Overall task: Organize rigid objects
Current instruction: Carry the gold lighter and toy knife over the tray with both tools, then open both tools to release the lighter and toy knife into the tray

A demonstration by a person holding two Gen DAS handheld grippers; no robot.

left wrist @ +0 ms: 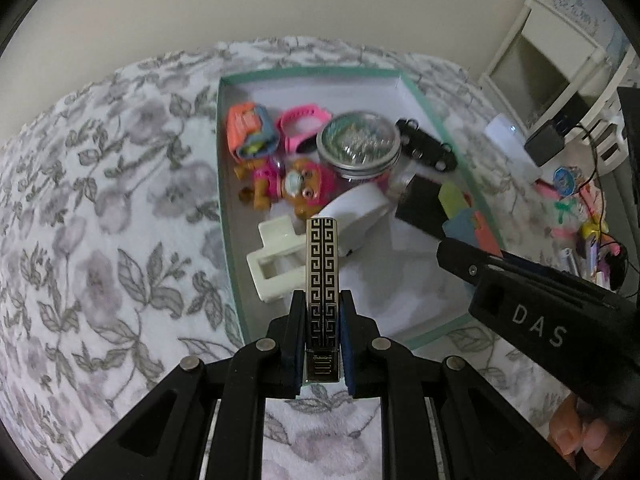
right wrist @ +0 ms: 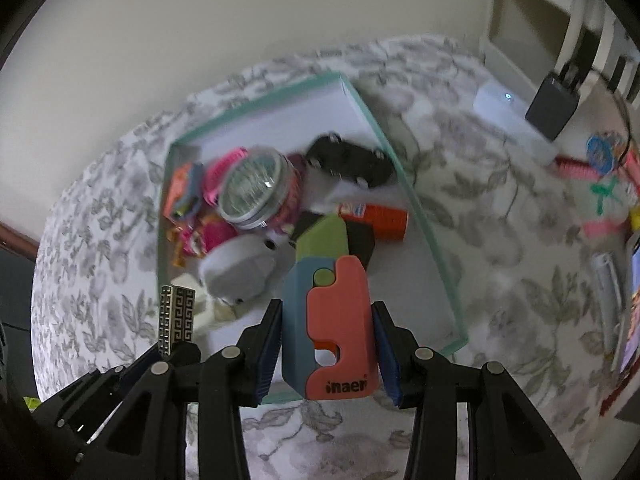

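Both tongs loaded over green-rimmed white cardboard box [left wrist: 424, 98].
Left tongs [left wrist: 323, 344] clamp slim black-and-silver key-pattern lighter [left wrist: 322, 276]; right tongs [right wrist: 327, 344] grip coral-blue-green plastic block [right wrist: 330, 312].

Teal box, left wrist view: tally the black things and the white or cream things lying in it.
Black: 2 (wheeled toy, flat block)
White or cream: 2 (hair claw, rounded gadget)
Total: 4

surface: floral bedspread [left wrist: 100, 240] | on it: green-rimmed box [left wrist: 424, 98]
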